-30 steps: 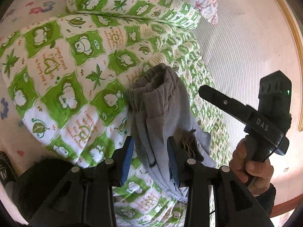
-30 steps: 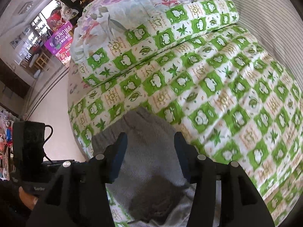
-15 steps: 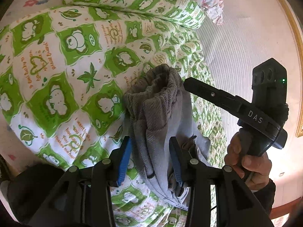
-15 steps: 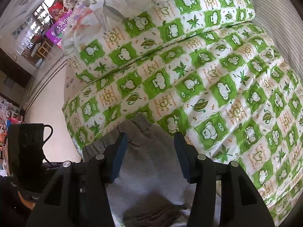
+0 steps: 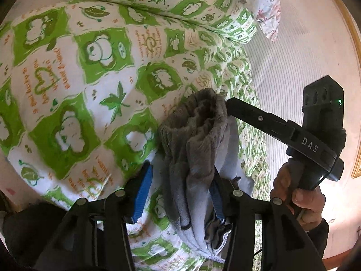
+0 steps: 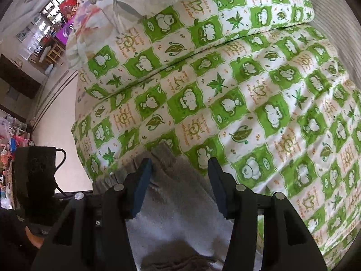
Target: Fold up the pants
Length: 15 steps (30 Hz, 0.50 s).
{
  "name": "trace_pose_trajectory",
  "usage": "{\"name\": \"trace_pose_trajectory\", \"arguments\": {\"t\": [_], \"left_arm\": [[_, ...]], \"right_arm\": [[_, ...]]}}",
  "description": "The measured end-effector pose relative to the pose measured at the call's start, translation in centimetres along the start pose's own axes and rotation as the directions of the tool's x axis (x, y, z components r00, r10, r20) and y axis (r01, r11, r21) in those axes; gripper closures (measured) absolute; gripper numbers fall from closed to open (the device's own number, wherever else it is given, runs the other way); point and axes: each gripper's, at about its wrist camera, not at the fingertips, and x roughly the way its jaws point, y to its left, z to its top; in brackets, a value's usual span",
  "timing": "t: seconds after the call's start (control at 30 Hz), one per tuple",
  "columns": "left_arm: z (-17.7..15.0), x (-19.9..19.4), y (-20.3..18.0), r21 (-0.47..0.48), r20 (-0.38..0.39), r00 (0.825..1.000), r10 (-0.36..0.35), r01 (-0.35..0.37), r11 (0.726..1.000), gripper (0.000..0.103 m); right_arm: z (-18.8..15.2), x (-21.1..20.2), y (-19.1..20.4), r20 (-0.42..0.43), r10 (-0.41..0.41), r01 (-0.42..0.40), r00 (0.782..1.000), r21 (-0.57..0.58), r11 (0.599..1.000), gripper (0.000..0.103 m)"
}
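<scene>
Grey pants (image 5: 194, 149) lie bunched on a green-and-white checked quilt (image 5: 90, 85), waistband away from me. My left gripper (image 5: 180, 192) is open, its blue-padded fingers straddling the bunched fabric without clamping it. In the left wrist view the right gripper's finger (image 5: 248, 113) touches the waistband's right edge, held by a hand (image 5: 295, 194). In the right wrist view my right gripper (image 6: 180, 180) is open above the pants (image 6: 176, 214), the waistband corner lying between its fingers.
A matching green checked pillow (image 6: 203, 22) and a floral pillow (image 6: 108, 4) lie at the far end of the bed. A striped sheet (image 5: 293, 56) covers the bed to the right. Floor and cluttered shelves (image 6: 18, 135) show beyond the bed's left edge.
Both grippers have moved forward along the pants toward the waistband. The right gripper's finger has closed in from clear of the cloth to touching the waistband edge. Both stay open.
</scene>
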Motion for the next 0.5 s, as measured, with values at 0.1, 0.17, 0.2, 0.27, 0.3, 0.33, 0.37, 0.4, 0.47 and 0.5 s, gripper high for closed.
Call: {"name": "trace_pose_trajectory", "arguments": {"t": [0.1, 0.17, 0.2, 0.27, 0.3, 0.33, 0.37, 0.4, 0.47, 0.5], "left_arm": [[0.2, 0.2, -0.1, 0.006, 0.004, 1.000, -0.005, 0.005, 1.000, 0.054], [0.2, 0.3, -0.2, 0.019, 0.014, 1.000, -0.002, 0.002, 1.000, 0.054], [0.2, 0.4, -0.3, 0.028, 0.019, 1.000, 0.001, -0.002, 1.000, 0.054], [0.1, 0.7, -0.3, 0.038, 0.025, 1.000, 0.002, -0.003, 0.999, 0.055], [0.1, 0.7, -0.3, 0.041, 0.027, 1.000, 0.001, -0.002, 0.999, 0.056], [0.1, 0.8, -0.3, 0.047, 0.029, 1.000, -0.001, 0.000, 0.999, 0.056], [0.1, 0.8, -0.3, 0.055, 0.031, 1.000, -0.001, 0.000, 0.999, 0.056], [0.0, 0.8, -0.3, 0.059, 0.034, 0.999, 0.000, -0.002, 0.998, 0.058], [0.0, 1.0, -0.4, 0.072, 0.040, 0.999, 0.000, -0.003, 0.997, 0.064], [0.0, 1.2, -0.4, 0.083, 0.040, 0.999, -0.002, -0.001, 0.997, 0.069]], "right_arm": [[0.6, 0.7, -0.1, -0.015, 0.027, -0.027, 1.000, 0.016, 1.000, 0.050], [0.9, 1.3, -0.4, -0.030, 0.046, -0.045, 0.999, 0.034, 0.998, 0.050], [1.0, 1.6, -0.5, -0.037, 0.050, -0.048, 0.998, 0.046, 0.998, 0.049], [1.0, 2.3, -1.0, -0.050, 0.074, -0.069, 0.996, 0.088, 0.994, 0.048], [1.0, 2.4, -1.1, -0.047, 0.089, -0.084, 0.995, 0.097, 0.992, 0.048], [0.9, 2.5, -1.2, -0.045, 0.105, -0.100, 0.993, 0.106, 0.989, 0.048], [0.7, 2.6, -1.2, -0.044, 0.118, -0.113, 0.992, 0.111, 0.987, 0.048], [0.6, 2.6, -1.3, -0.041, 0.129, -0.123, 0.991, 0.114, 0.986, 0.048], [0.5, 2.7, -1.4, -0.046, 0.137, -0.131, 0.990, 0.118, 0.984, 0.046], [0.5, 3.0, -1.5, -0.065, 0.138, -0.129, 0.988, 0.117, 0.985, 0.045]]}}
